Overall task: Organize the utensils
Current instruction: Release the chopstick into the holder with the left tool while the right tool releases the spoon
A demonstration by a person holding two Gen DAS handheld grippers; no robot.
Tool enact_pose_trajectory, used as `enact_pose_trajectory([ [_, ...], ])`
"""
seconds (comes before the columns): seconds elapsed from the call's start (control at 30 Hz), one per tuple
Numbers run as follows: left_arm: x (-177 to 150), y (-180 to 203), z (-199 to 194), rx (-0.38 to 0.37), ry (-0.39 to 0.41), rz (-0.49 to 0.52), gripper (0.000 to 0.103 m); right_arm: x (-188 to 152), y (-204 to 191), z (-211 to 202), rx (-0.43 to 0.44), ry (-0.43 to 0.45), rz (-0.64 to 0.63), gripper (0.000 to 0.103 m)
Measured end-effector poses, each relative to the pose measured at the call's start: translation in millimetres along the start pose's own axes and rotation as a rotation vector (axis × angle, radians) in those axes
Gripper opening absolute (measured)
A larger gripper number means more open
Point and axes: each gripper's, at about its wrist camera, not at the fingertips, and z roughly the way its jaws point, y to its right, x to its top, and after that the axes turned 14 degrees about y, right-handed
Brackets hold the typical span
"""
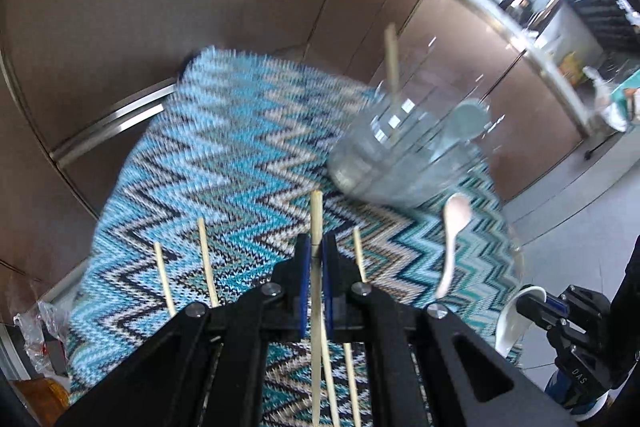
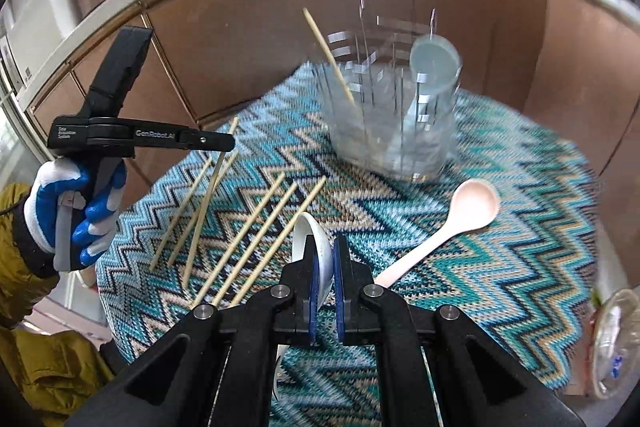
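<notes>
My left gripper (image 1: 316, 247) is shut on a pale chopstick (image 1: 316, 219), held above the zigzag cloth (image 1: 224, 147); it shows from the side in the right wrist view (image 2: 230, 143). My right gripper (image 2: 324, 247) is shut on a white ceramic spoon (image 2: 308, 231), also seen in the left wrist view (image 1: 516, 323). A clear glass holder (image 2: 392, 115) stands at the back of the cloth with one chopstick (image 2: 326, 53) and a pale blue spoon (image 2: 434, 61) inside. A pink spoon (image 2: 448, 223) and several loose chopsticks (image 2: 256, 235) lie on the cloth.
Brown cabinet fronts (image 2: 256, 27) stand behind the small round table. A clear plastic lid (image 2: 616, 339) lies off the table's right edge. A crumpled plastic bag (image 1: 40, 327) sits low at the left.
</notes>
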Motion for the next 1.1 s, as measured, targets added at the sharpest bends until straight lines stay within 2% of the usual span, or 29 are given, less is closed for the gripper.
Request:
enact_pose_trajectory([
  [0.17, 26.5, 7.6, -43.9, -0.050, 0.119, -0.013, 0.005, 22.4, -13.7, -37.7, -0.071, 0.143, -0.007, 0.007],
  [0.3, 62.2, 24.4, -71.1, -0.101, 0.244, -0.019, 0.005, 49.8, -15.7, -53.0, -0.118, 0.262, -0.011, 0.007],
  [0.5, 121.9, 59.4, -84.0, -0.145, 0.451, -0.020, 0.005, 97.0, -10.4, -53.1, -0.184, 0.472, -0.023, 0.007],
  [0.63, 144.7, 78.1, -69.8, -0.120, 0.582, -0.021, 0.005, 118.9, 0.4, -34.1, -0.231, 0.585, -0.022, 0.007],
  [0.77, 149.6, 88.2, -41.2, -0.073, 0.651, 0.000, 0.005, 131.2, 15.2, -3.1, -0.304, 0.659, -0.050, 0.007],
  [1.03, 126.6, 95.0, 19.1, 0.005, 0.726, 0.069, 0.005, 110.9, 38.2, 52.8, -0.356, 0.670, -0.046, 0.007],
  [1.1, 117.8, 94.9, 31.1, 0.016, 0.719, 0.081, 0.005, 102.0, 41.1, 59.6, -0.356, 0.668, -0.040, 0.007],
])
